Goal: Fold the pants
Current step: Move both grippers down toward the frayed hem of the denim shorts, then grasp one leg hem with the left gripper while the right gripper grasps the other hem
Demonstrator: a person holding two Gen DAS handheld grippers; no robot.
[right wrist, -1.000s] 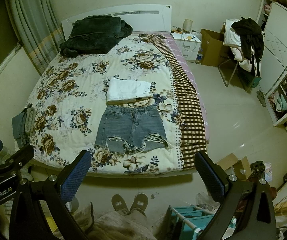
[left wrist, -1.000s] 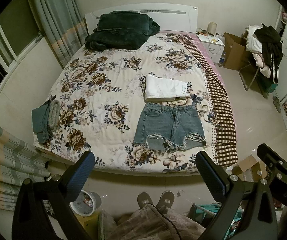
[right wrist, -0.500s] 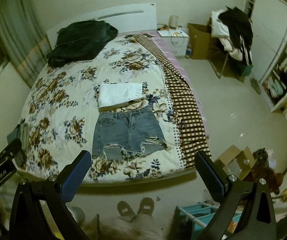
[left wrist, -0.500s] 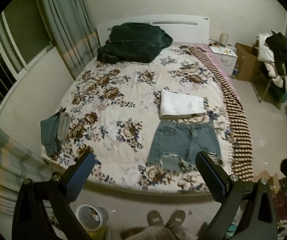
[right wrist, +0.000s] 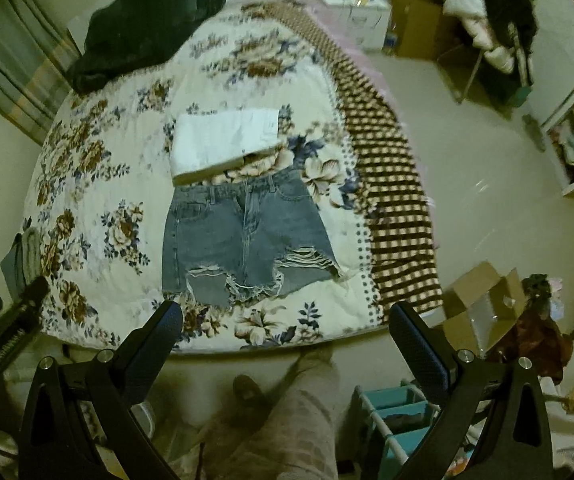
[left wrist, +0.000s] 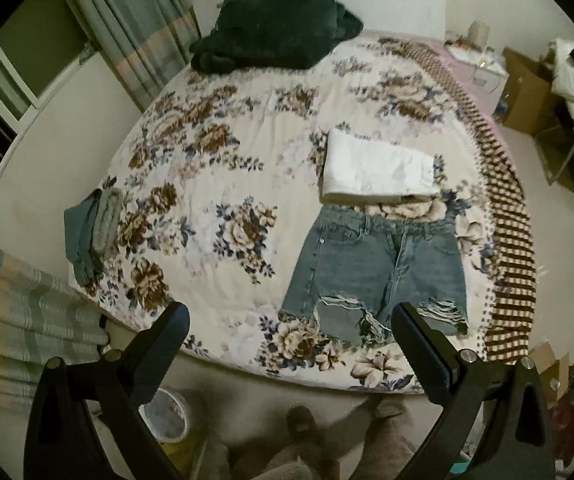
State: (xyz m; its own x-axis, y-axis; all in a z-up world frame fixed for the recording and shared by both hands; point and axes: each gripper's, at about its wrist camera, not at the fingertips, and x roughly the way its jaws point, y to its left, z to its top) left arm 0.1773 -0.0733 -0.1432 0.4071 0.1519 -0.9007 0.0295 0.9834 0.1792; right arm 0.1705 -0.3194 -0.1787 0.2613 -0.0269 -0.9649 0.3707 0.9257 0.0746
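Blue denim shorts (left wrist: 379, 272) with frayed, ripped hems lie flat and unfolded on the floral bed cover, waistband away from me; they also show in the right wrist view (right wrist: 243, 240). A folded white garment (left wrist: 379, 172) lies just beyond the waistband, seen too in the right wrist view (right wrist: 223, 142). My left gripper (left wrist: 291, 328) is open and empty, held in the air at the foot of the bed. My right gripper (right wrist: 285, 324) is open and empty, also above the foot edge, short of the shorts.
A dark green blanket (left wrist: 275, 36) lies by the headboard. Folded blue-grey clothes (left wrist: 91, 236) sit at the bed's left edge. A checked cloth (right wrist: 391, 200) runs down the bed's right side. Cardboard boxes (right wrist: 483, 304) and a teal rack (right wrist: 395, 416) stand on the floor at right.
Both grippers have moved closer to the bed and the shorts, which look larger now. Both stay open and empty. The person's feet have stepped forward.
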